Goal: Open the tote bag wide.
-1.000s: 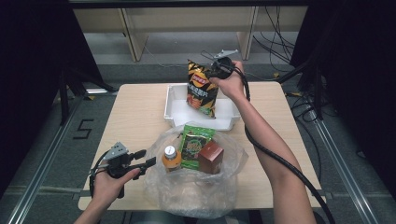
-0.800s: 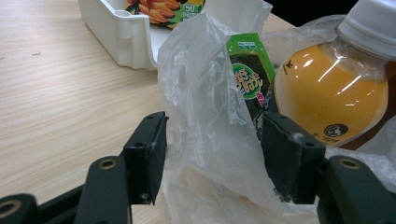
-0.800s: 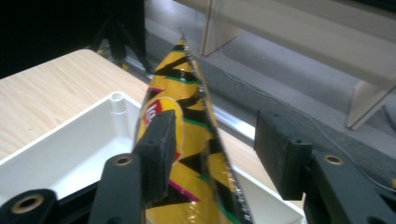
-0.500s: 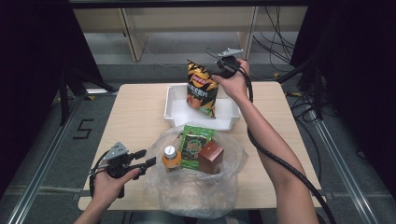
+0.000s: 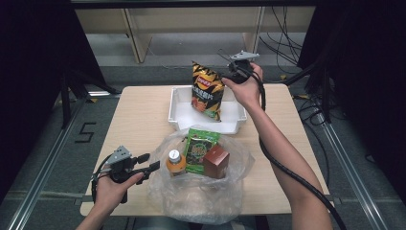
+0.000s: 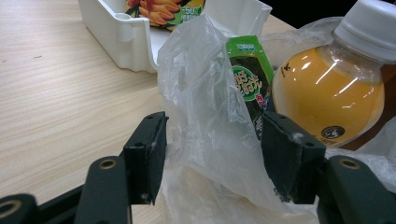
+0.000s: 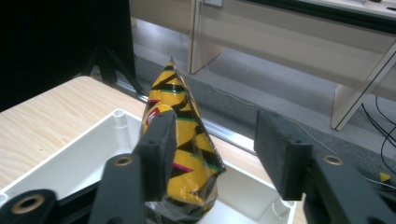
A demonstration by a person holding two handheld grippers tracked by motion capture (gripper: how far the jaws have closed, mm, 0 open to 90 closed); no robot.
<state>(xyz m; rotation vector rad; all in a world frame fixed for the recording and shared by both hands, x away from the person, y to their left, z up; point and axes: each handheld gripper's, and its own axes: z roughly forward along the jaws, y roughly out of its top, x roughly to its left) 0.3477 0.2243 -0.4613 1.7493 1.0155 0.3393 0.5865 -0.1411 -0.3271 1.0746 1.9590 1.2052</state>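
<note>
Seen from above, the chip bag (image 5: 207, 95) is stood upright in the white tray (image 5: 179, 111) by the table's (image 5: 139, 120) far edge, with the right gripper (image 5: 229, 71) beside its top, while the left gripper (image 5: 151, 162) is held at the plastic bag (image 5: 201, 191) near the front edge. Along the left gripper's jaws, a fold of plastic bag (image 6: 205, 126) is seen between the spread pads, against the right one and seemingly not pinched, beside the juice bottle (image 6: 331, 88). Along the right gripper's jaws, which have just been closing, the chip bag (image 7: 184, 135) is seen just behind the left pad with the gap bare, so nothing is held.

Two hand-held black claws, left claw (image 5: 148, 162) and right claw (image 5: 225, 71); flat rectangular pads on screwed brass-riveted arms; grey three-cornered top plates; black trailing cables; bare forearms, no sleeves.
</note>
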